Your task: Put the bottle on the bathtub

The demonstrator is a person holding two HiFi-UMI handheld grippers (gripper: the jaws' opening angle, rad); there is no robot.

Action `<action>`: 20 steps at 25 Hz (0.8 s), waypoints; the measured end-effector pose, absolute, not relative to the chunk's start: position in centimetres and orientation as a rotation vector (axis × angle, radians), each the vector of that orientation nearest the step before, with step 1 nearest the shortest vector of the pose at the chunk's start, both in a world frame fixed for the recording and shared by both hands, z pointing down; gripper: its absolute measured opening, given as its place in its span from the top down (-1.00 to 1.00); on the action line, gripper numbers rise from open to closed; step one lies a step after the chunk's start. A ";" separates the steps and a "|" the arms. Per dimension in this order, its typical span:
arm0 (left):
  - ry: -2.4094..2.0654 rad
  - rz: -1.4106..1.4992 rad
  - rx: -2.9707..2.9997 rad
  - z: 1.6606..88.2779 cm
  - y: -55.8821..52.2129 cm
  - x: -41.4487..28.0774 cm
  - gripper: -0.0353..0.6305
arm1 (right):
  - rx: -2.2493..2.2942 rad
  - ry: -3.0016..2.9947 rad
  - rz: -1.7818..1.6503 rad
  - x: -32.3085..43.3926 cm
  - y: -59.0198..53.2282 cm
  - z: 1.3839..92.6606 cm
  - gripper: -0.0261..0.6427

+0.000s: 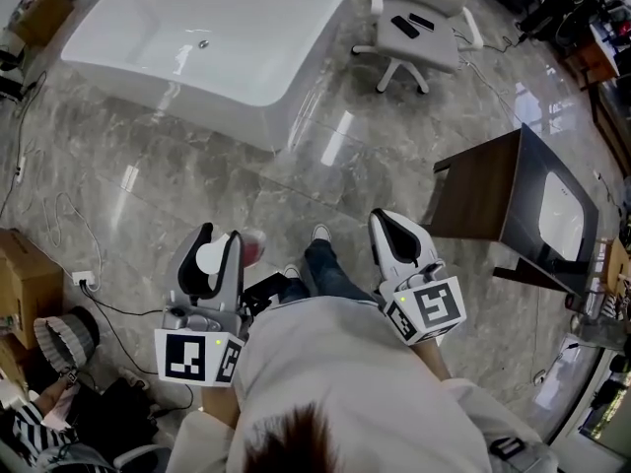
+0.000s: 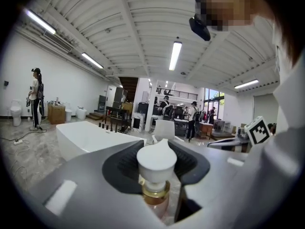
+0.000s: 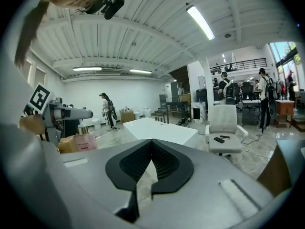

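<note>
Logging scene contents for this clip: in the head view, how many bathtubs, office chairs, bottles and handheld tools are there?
Bathtub: 1
Office chair: 1
Bottle: 1
Tools: 2 (left tool, right tool)
Total: 5

Large open hall, part bathroom-fixture showroom, part workspace. Polished grey marble floor (image 1: 345, 166); free-standing white bathtub (image 1: 197, 47) at far left; dark vanity cabinet (image 1: 488, 200) with an inset white basin at right; white toilet (image 2: 15, 113) by the far left wall. White ribbed ceiling (image 2: 143, 23) carrying long tube lights (image 2: 175, 55); railed mezzanine (image 2: 174, 93) at the far end. White office chair (image 1: 419, 37) beside the bathtub; cardboard box (image 1: 28, 282) and power strip (image 1: 85, 282) with loose cables at near left; several standing people (image 2: 194, 118) in the distance.
</note>
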State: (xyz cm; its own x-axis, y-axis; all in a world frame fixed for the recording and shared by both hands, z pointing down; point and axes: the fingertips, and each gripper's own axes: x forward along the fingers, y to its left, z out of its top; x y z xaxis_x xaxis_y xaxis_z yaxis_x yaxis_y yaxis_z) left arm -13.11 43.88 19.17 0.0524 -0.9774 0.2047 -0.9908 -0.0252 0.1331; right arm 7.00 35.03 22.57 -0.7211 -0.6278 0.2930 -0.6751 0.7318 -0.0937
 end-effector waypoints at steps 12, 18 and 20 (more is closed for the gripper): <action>-2.154 -0.023 2.007 17.3 35.1 -13.3 0.29 | 0.939 -2.720 0.254 9.4 26.1 23.0 0.93; -2.161 -0.004 2.029 16.7 32.1 -12.7 0.29 | 0.962 -2.709 0.297 10.8 23.9 23.8 0.93; -2.143 -0.010 2.027 16.9 31.3 -12.5 0.29 | 0.968 -2.705 0.310 11.0 23.3 23.8 0.93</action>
State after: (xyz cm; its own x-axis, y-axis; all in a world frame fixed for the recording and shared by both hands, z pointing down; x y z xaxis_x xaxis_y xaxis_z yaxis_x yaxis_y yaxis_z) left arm -12.48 31.29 16.89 -0.0461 -0.9899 0.1338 -0.9887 0.0643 0.1354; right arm 11.04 23.30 23.78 -0.7476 -0.5904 0.3043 -0.6440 0.7565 -0.1144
